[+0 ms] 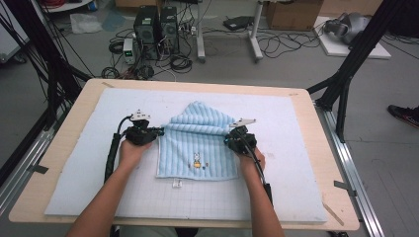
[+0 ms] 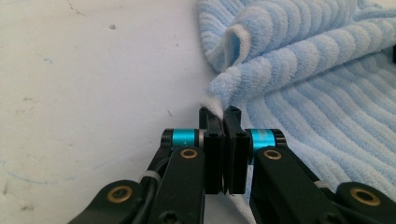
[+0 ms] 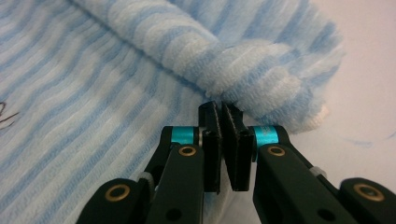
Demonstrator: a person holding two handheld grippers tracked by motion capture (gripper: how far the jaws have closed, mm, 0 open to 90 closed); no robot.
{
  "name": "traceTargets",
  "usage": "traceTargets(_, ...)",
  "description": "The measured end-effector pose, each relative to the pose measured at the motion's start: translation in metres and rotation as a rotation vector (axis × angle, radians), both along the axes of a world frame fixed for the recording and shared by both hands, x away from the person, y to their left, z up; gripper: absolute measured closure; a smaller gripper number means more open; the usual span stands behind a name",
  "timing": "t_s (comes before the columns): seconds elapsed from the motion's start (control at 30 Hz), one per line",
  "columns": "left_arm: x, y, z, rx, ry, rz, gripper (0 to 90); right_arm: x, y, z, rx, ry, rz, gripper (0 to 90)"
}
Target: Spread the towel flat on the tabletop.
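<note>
A light blue striped towel (image 1: 197, 148) with a small rabbit picture lies on the mat, its far part bunched into a fold across the middle. My left gripper (image 1: 159, 132) is at the towel's left edge. In the left gripper view the left gripper (image 2: 219, 112) is shut on the white-hemmed edge of the towel (image 2: 317, 93). My right gripper (image 1: 228, 137) is at the towel's right edge. In the right gripper view the right gripper (image 3: 220, 108) pinches the rolled fold of the towel (image 3: 93, 93) at its tips.
A pale blue mat (image 1: 89, 163) covers most of the wooden table (image 1: 74, 106). Black frame posts (image 1: 346, 74) stand at both far corners. On the floor beyond are computer towers (image 1: 154, 27), cables and a cardboard box (image 1: 291, 14).
</note>
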State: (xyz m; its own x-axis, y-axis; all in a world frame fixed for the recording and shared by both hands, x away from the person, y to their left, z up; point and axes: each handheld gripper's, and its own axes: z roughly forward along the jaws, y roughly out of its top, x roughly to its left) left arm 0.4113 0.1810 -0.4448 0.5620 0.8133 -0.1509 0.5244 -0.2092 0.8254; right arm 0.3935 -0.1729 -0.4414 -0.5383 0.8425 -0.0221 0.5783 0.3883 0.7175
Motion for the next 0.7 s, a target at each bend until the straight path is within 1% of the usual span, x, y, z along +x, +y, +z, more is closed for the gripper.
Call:
traceTargets(0.03, 0.002, 0.0, 0.0, -0.001, 0.002, 0.003, 87.7, 0.002, 0.001, 0.0, -0.008, -0.013, -0.009, 86.4)
traceTargets(0.1, 0.004, -0.002, -0.002, 0.008, -0.012, 0.009, 87.7, 0.005, 0.003, -0.001, -0.012, -0.03, -0.031, 86.4)
traceTargets(0.13, 0.005, -0.003, -0.003, 0.009, -0.008, 0.009, 87.7, 0.006, 0.004, -0.001, -0.018, -0.032, -0.041, 86.3)
traceTargets(0.17, 0.005, -0.003, -0.005, 0.009, 0.004, 0.008, 87.1, 0.006, 0.004, -0.001, -0.014, -0.033, -0.048, 85.7)
traceTargets(0.2, 0.005, -0.003, -0.006, 0.006, 0.015, 0.011, 83.8, 0.005, 0.005, -0.002, -0.017, -0.032, -0.043, 84.2)
traceTargets(0.23, 0.004, -0.001, -0.006, -0.004, 0.019, 0.025, 72.2, 0.004, 0.005, -0.001, -0.018, -0.032, -0.041, 81.6)
traceTargets(0.27, 0.004, 0.0, -0.005, -0.042, 0.032, 0.035, 59.6, 0.001, 0.003, 0.0, -0.006, -0.038, -0.036, 78.0)
traceTargets(0.3, 0.003, 0.002, -0.004, -0.072, 0.042, 0.038, 50.7, -0.001, 0.001, 0.001, 0.017, -0.042, -0.023, 71.3)
traceTargets(0.33, 0.001, 0.004, -0.002, -0.093, 0.044, 0.024, 45.8, -0.004, -0.001, 0.002, 0.047, -0.044, -0.01, 62.7)
traceTargets(0.37, -0.002, 0.005, 0.0, -0.108, 0.029, 0.017, 43.5, -0.007, -0.003, 0.004, 0.069, -0.045, -0.017, 56.7)
traceTargets(0.43, -0.01, 0.006, 0.002, -0.111, 0.002, -0.008, 41.4, -0.013, -0.009, 0.007, 0.106, -0.041, -0.019, 50.8)
traceTargets(0.47, -0.014, 0.007, 0.003, -0.122, -0.003, -0.02, 40.3, -0.016, -0.011, 0.008, 0.113, -0.051, -0.026, 46.3)
traceTargets(0.5, -0.017, 0.008, 0.004, -0.132, 0.01, -0.038, 39.3, -0.019, -0.014, 0.01, 0.122, -0.054, -0.033, 41.7)
traceTargets(0.53, -0.021, 0.01, 0.005, -0.149, 0.007, -0.055, 38.0, -0.022, -0.017, 0.01, 0.138, -0.051, -0.038, 39.4)
traceTargets(0.57, -0.029, 0.01, 0.006, -0.169, -0.026, -0.055, 37.8, -0.025, -0.019, 0.011, 0.154, -0.042, -0.04, 37.3)
traceTargets(0.6, -0.035, 0.011, 0.006, -0.17, -0.049, -0.051, 39.2, -0.029, -0.022, 0.011, 0.161, -0.04, -0.041, 34.5)
traceTargets(0.67, -0.046, 0.011, 0.008, -0.168, -0.071, -0.065, 38.8, -0.037, -0.025, 0.012, 0.16, -0.035, -0.029, 33.0)
traceTargets(0.7, -0.053, 0.012, 0.008, -0.165, -0.082, -0.067, 38.9, -0.042, -0.027, 0.013, 0.152, -0.036, -0.028, 32.5)
